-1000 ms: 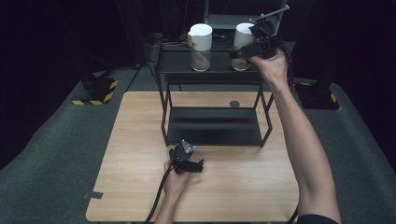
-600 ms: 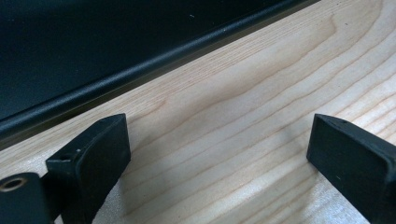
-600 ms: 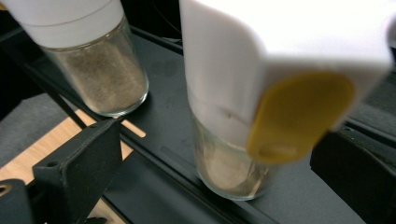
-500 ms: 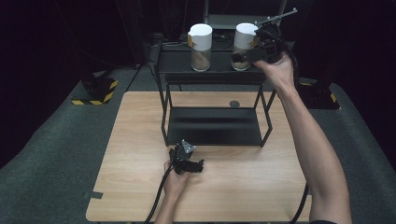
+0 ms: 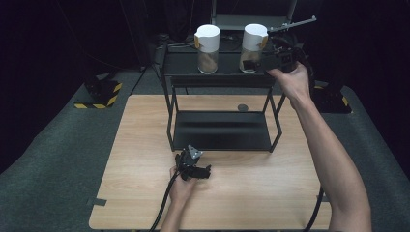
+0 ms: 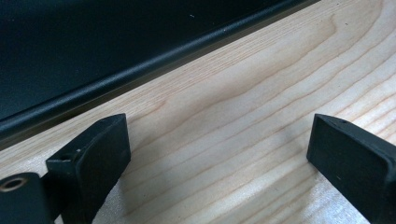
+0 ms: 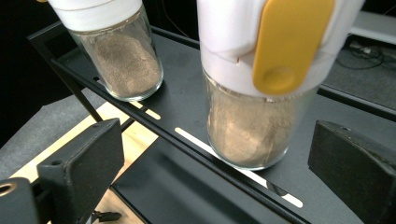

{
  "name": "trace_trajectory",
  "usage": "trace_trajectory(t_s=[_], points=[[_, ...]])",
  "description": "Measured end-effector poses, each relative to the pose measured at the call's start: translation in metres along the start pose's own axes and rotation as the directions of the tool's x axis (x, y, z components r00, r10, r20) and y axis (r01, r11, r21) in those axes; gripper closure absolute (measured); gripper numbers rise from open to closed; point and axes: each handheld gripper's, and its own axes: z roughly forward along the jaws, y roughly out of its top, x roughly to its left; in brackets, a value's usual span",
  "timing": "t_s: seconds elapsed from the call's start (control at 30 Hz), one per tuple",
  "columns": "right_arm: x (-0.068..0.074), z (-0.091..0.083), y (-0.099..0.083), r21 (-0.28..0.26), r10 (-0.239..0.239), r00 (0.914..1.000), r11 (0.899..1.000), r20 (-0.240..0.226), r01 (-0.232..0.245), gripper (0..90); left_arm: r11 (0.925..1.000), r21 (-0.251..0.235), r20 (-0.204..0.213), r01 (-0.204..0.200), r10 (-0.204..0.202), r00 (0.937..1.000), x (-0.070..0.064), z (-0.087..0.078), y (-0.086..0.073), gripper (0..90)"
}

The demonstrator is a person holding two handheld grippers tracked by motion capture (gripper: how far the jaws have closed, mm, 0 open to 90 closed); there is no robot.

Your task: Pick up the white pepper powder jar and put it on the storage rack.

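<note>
Wide gap between the two jars (image 5: 207, 48) (image 5: 252, 47) on the rack's top shelf (image 5: 227, 72); bare tabletop (image 5: 251, 188) ahead of the rack, open on every side.

Left gripper (image 5: 193, 166): held low and near — fingers (image 6: 91, 154) spread wide.
Right gripper (image 5: 275, 55): arm outstretched, raised — fingers (image 7: 79, 161) parted.

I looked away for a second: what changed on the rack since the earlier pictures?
The right gripper shifted slightly, staying level with the right jar on the top shelf, its fingers open around it without touching. The left jar and the left gripper on the table stayed put.
</note>
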Motion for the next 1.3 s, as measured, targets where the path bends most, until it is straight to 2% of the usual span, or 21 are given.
trace_trajectory(t_s=[0.43, 0.67, 1.3], points=[[-0.002, -0.007, -0.018, -0.001, -0.029, 0.9996, 1.0, -0.003, 0.029, 3.1, 1.0, 0.0, 0.0, -0.001, 0.001, 1.0, 0.0, 0.0, 0.0, 6.1], [0.0, -0.011, -0.025, -0.004, -0.041, 0.999, 0.999, 0.014, 0.042, 3.2, 1.0, 0.0, 0.0, -0.001, 0.001, 1.0, 0.0, 0.0, 0.0, 6.1], [-0.006, -0.021, -0.047, -0.017, -0.039, 0.999, 0.999, 0.02, 0.039, 3.3, 1.0, 0.001, 0.0, -0.001, 0.001, 1.0, 0.0, 0.0, 0.0, 6.1]])
